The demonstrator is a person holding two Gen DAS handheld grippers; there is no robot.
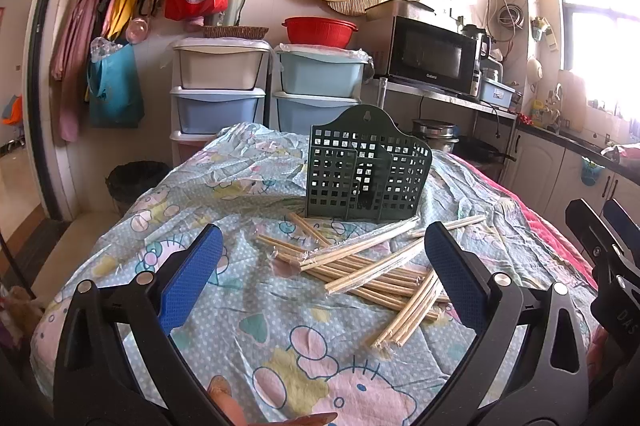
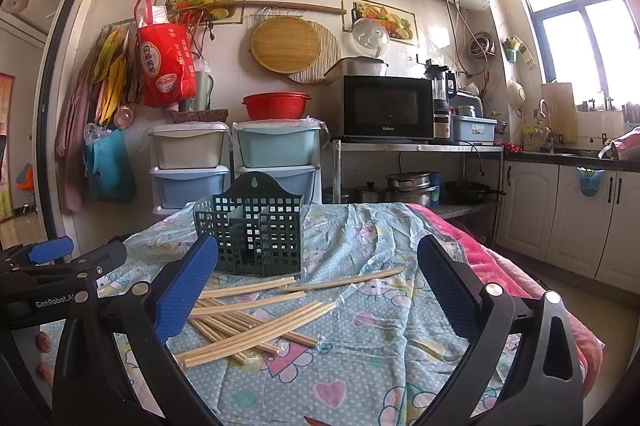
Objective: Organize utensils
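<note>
Pale wooden chopsticks (image 1: 360,274), many in clear plastic sleeves, lie in a loose crisscrossed pile on the light blue cartoon-print cloth (image 1: 256,330), just in front of the dark green perforated plastic utensil holder (image 1: 366,166). The holder stands upright on the cloth, its compartments look empty, with a hanging hole in its tall back panel. Left gripper (image 1: 324,282) hovers near side of the pile, tilted slightly down, blue-padded jaws wide apart, nothing between them but cloth and chopsticks below. Right gripper (image 2: 318,290) sits level, right of the pile, jaws also fully apart, holding nothing. Behind the holder: stacked pastel plastic drawer bins (image 1: 224,86), red plastic colander (image 1: 319,31), black microwave (image 1: 434,56) on a metal shelf.
</note>
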